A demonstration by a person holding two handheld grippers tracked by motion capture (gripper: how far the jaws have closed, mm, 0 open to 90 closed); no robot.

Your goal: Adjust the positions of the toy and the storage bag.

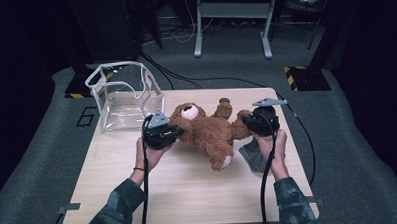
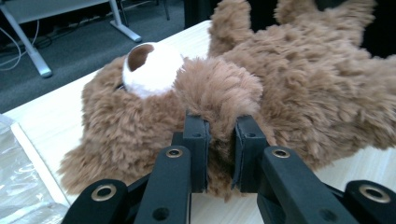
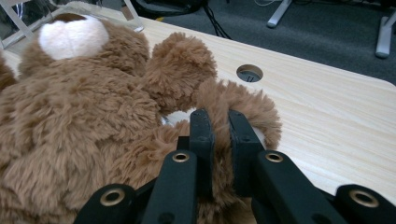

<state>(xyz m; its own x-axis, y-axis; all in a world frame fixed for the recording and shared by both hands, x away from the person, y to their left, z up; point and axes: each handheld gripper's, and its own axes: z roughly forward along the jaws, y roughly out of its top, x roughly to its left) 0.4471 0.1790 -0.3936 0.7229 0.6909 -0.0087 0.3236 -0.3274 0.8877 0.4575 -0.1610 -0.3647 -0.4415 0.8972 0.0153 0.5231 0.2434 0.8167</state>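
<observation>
Nearest, two forearms in dark patterned sleeves come up from the bottom edge of the high view, each hand carrying one gripper with a trailing black cable. No brand or label can be read on the grippers or the toy. One teddy bear (image 1: 207, 131) lies sprawled on its back across the middle of the pale wooden surface (image 1: 189, 187), held between the two grippers. It is shaggy brown plush with a white muzzle and a darker brown nose, and its limbs are splayed. The left gripper (image 1: 173, 131) has its fingers (image 2: 196, 149) pinching a tuft of fur on a limb just below the bear's head. The right gripper (image 1: 248, 121) has its fingers (image 3: 201, 140) nipped tight on the fur of a limb at the bear's other side. Just beside the right hand, a grey patterned piece (image 1: 252, 157) lies flat on the surface; what it is cannot be told. Farther back, at the left rear corner, stands one clear box (image 1: 123, 97) with a white frame, open on top. Beyond the surface, on the grey floor to the left, a painted mark reads like a "6" (image 1: 86, 116).
</observation>
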